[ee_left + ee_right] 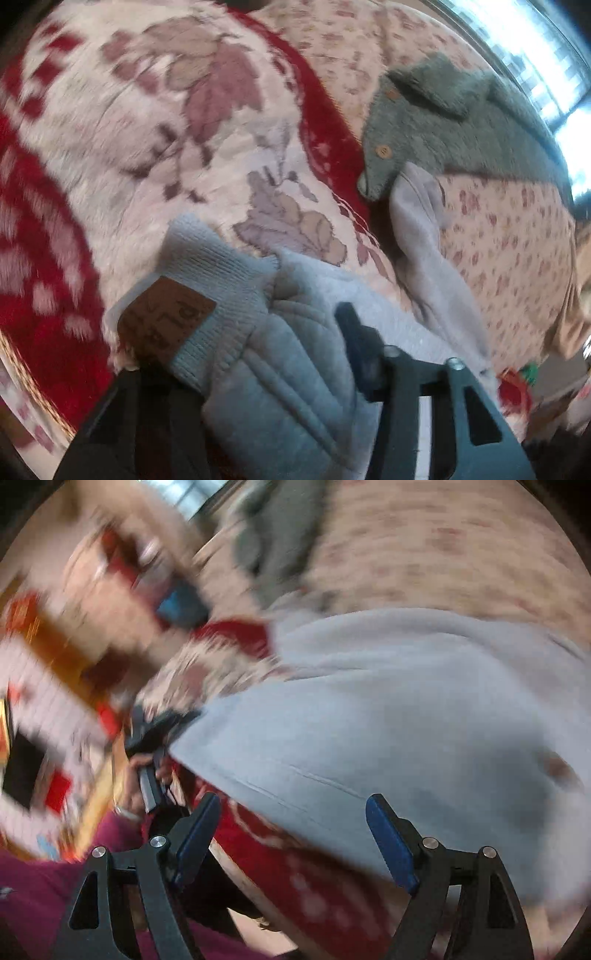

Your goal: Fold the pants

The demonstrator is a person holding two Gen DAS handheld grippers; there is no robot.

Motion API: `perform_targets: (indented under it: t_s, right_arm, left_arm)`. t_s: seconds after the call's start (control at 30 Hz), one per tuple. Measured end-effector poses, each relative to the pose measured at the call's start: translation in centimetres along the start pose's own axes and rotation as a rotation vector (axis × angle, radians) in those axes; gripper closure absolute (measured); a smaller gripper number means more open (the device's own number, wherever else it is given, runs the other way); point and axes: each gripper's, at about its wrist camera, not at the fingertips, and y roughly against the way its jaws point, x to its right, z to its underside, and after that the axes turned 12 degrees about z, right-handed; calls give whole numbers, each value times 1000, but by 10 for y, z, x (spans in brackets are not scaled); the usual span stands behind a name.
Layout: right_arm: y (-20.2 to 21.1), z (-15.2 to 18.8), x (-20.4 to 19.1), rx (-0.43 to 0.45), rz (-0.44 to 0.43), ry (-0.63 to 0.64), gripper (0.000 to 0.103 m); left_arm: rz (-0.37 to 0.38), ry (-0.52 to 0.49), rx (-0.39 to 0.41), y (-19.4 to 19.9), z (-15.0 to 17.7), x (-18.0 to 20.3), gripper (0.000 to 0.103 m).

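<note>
The light blue-grey pants (288, 376) lie bunched at the bottom of the left wrist view. Their ribbed band carries a brown leather label (166, 317). My left gripper (255, 332) is shut on this bunched fabric; the cloth hides its left finger, and the right finger (354, 332) presses against the fold. In the blurred right wrist view the pants (388, 720) spread wide over the bed. My right gripper (291, 812) hovers open over their near edge with nothing between its fingers. A hand (133, 790) holds my left gripper (162, 727) at the pants' left edge.
A grey fuzzy cardigan (443, 122) with wooden buttons lies behind the pants. A red and white floral blanket (110, 110) and a pink flowered sheet (509, 251) cover the bed. A bright window (546, 55) is at the far right. A maroon sleeve (37, 886) fills the lower left.
</note>
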Motion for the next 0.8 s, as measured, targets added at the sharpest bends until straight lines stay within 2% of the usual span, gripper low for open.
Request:
perform_targets:
  t_s: [0.03,0.1,0.2,0.27,0.33,0.37,0.4,0.47,0.5,0.53,0.57,0.6,0.63,0.7,0.8]
  right_arm:
    - [-32,-14,-27,2,3,79,19]
    - [-79,-36,-61,-17,0,149,21]
    - [-138,-60,-97,-51,-10,185,31]
    - [-170,-69,-120,-54,-16,188,31]
    - [-187,-69,-129,-67,-5,176,31]
    - [-195,-68,-133,-83,-5,165,31]
    - [-203,-66,-137,-97,1,159,30]
    - [-205,-59,-144,-69,30,186,30]
    - [-205,-57,-148,-63,44,207,29]
    - [-205,-54,-152,-59,63,236,29]
    - [-205,-49,-159,-47,98,293,28]
    - [-204,-46,-163,-43,118,328,28]
    - [-204,-43,-167,-40,134,362,28]
    - [-195,-37,-166,-41,142,393,28]
    - [-176,-37,-151,-53,87,319,28]
  left_arm:
    - [-13,-49,-8,-1,-3,7,65]
    - [-27,-144,-8,3,-9,20,74]
    - [24,-329,33,16,-17,46,77]
    - [-1,-435,35,18,-18,55,77]
    - [-82,-404,-36,5,-19,41,69]
    - [-117,-358,-61,0,-19,29,57]
    - [-144,-304,-80,-4,-20,16,56]
    - [-126,-203,-106,-4,-17,-6,53]
    - [-123,-178,-100,-1,-15,-11,47]
    - [-144,-171,-87,3,-12,-13,35]
    - [-243,-187,-35,13,-9,-11,11]
    - [-296,-196,10,21,-7,-10,9]
    - [-301,-196,43,31,-5,-10,9]
    - [-241,-157,55,46,-5,-14,9]
    - [-223,-160,68,60,-1,-3,9]
